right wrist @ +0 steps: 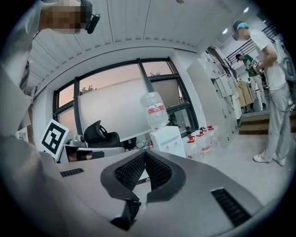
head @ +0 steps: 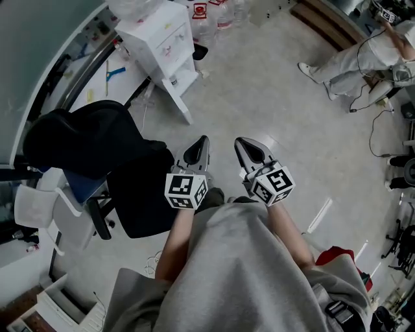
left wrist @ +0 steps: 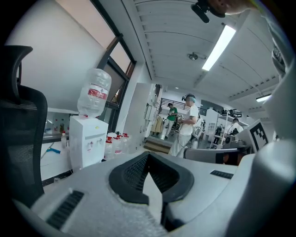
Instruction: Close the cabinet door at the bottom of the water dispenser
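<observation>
jaws closed, empty, on my grey left gripper [head: 203, 140] and right gripper [head: 239, 141]: the white boxy water dispenser [head: 163, 40] needs only a push, i think.

free: bare floor [head: 272, 104] open from left gripper [head: 203, 141] and right gripper [head: 238, 142] up to water dispenser [head: 162, 39] | left: black chair [head: 84, 142] just beside left gripper, crowding that side | by dispenser: water bottles [head: 217, 16] | far right: person [head: 363, 58] and floor cables [head: 373, 133], well apart
</observation>
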`<control>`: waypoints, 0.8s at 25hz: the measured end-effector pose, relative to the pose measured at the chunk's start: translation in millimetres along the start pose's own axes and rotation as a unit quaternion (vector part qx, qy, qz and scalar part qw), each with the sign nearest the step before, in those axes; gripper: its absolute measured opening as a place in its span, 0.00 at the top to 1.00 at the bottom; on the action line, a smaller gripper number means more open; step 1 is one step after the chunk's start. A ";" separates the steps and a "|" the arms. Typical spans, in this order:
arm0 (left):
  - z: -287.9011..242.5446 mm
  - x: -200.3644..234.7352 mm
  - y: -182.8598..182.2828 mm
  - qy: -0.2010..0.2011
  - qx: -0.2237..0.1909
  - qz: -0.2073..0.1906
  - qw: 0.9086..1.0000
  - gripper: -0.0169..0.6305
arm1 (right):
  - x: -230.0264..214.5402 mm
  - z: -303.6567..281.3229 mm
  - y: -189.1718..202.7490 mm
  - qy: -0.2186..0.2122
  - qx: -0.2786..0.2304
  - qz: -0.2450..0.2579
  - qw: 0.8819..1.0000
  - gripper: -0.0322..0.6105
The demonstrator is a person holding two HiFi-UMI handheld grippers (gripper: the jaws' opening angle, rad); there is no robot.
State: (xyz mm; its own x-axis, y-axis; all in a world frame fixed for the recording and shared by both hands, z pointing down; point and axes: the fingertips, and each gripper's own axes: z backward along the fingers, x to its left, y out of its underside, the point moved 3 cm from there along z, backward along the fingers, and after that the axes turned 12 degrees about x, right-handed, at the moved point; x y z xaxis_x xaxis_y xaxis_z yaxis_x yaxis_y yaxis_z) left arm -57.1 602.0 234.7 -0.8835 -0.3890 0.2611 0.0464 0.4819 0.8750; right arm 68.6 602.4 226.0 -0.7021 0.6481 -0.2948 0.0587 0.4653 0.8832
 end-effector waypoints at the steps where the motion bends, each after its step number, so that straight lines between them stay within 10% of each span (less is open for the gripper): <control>1: -1.4 6.5 -1.0 0.002 0.001 0.003 1.000 0.96 | 0.0 -6.4 -2.5 0.003 0.002 0.000 1.000 0.93; 20: -73.4 70.0 -12.8 0.002 0.034 0.038 0.999 0.96 | -44.5 -94.4 -17.2 0.003 0.052 -0.002 0.999 0.93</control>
State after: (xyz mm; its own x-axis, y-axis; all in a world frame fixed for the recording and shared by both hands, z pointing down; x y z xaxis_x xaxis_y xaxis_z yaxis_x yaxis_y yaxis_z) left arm -85.3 511.0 271.7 -0.8768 -0.3520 0.3276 0.0815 0.5627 0.8226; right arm 31.8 508.7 258.4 -0.7067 0.6427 -0.2959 0.1294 0.5286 0.8390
